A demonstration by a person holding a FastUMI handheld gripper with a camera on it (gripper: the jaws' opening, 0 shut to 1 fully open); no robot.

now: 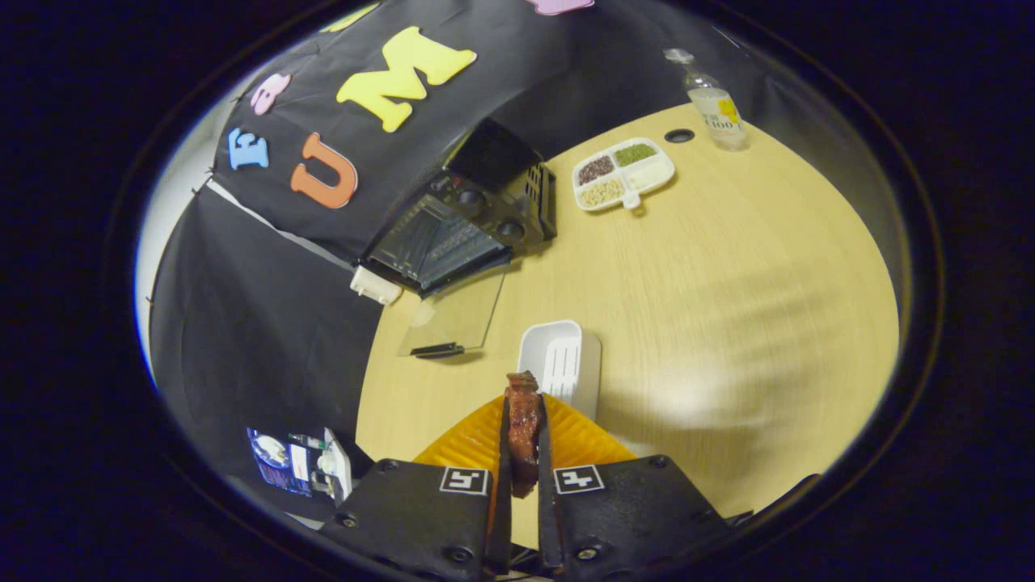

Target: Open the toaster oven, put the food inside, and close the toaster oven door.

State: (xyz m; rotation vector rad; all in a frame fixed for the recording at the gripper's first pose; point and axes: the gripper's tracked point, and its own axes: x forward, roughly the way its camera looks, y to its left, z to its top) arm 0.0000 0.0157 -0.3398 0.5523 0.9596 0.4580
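1. Gripper view: my gripper (523,420) is clamped on a reddish-brown piece of meat (523,428), both fingers pressing it.
2. White tray (559,361) sits just ahead, right of the meat.
3. Toaster oven (469,222) far left, glass door (454,317) dropped open onto the table (728,283).
4. Divided snack dish (623,173) & bottle (716,101) far right.

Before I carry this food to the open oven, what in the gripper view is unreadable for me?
- Black toaster oven cavity: dark, rack position unclear.
- Reddish-brown piece of meat: lower end hidden between the gripper fingers.
- Clear glass door: edges faint against the wooden table.
- White slotted tray: near end hidden behind the meat.
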